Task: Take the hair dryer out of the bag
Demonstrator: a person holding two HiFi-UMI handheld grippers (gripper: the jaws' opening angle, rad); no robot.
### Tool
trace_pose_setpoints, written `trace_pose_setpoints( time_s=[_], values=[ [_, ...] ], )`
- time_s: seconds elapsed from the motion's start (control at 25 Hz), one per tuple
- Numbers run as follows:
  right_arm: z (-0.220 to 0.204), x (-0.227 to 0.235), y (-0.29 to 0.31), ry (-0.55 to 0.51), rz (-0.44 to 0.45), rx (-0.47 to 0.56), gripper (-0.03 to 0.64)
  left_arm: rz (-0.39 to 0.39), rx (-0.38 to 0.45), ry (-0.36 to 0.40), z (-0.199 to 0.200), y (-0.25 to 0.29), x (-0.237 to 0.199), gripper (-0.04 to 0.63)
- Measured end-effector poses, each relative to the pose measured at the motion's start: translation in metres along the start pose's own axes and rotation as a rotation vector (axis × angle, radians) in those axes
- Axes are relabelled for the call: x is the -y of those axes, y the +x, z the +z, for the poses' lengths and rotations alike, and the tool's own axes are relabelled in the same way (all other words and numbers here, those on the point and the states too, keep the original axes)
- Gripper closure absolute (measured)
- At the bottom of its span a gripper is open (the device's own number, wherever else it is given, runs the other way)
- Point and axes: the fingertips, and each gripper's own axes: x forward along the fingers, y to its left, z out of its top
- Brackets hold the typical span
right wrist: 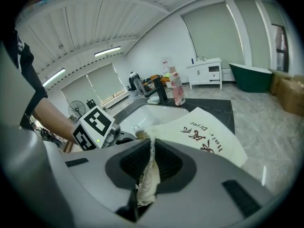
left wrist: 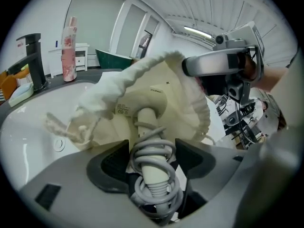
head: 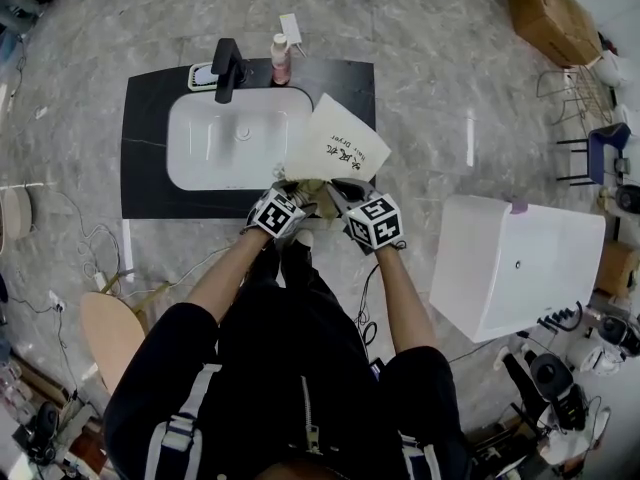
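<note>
A cream drawstring bag (head: 335, 146) printed "Hair Dryer" lies across the sink's right rim. In the left gripper view its gathered mouth (left wrist: 142, 80) is open. The white hair dryer's handle (left wrist: 149, 127), wrapped in coils of grey cord, sticks out of it. My left gripper (left wrist: 152, 151) is shut on that handle, its pads against the cord coils. The dryer's body is hidden inside the bag. My right gripper (right wrist: 151, 148) is shut on the bag's bunched edge (right wrist: 148, 179), and the bag's printed face (right wrist: 199, 137) spreads beyond it. In the head view both grippers (head: 292, 188) (head: 335, 190) meet at the bag's near end.
A white basin (head: 200, 138) is set in a black counter (head: 145, 188). Behind it stand a black faucet (head: 228, 68), a pink bottle (head: 281, 58) and a soap dish (head: 202, 76). A large white box (head: 515, 268) stands on the floor to the right.
</note>
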Motion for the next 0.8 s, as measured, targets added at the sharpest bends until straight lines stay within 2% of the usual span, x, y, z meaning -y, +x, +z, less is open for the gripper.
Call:
trace_pose_setpoints(
  time_s=[0.24, 0.8],
  values=[
    [-0.002, 0.003, -0.002, 0.015, 0.003, 0.002, 0.577, 0.039, -0.009, 0.026, -0.001, 0.000, -0.001, 0.288],
    [-0.001, 0.004, -0.002, 0.024, 0.014, 0.008, 0.577, 0.003, -0.029, 0.083, -0.025, -0.024, 0.002, 0.296]
  ],
)
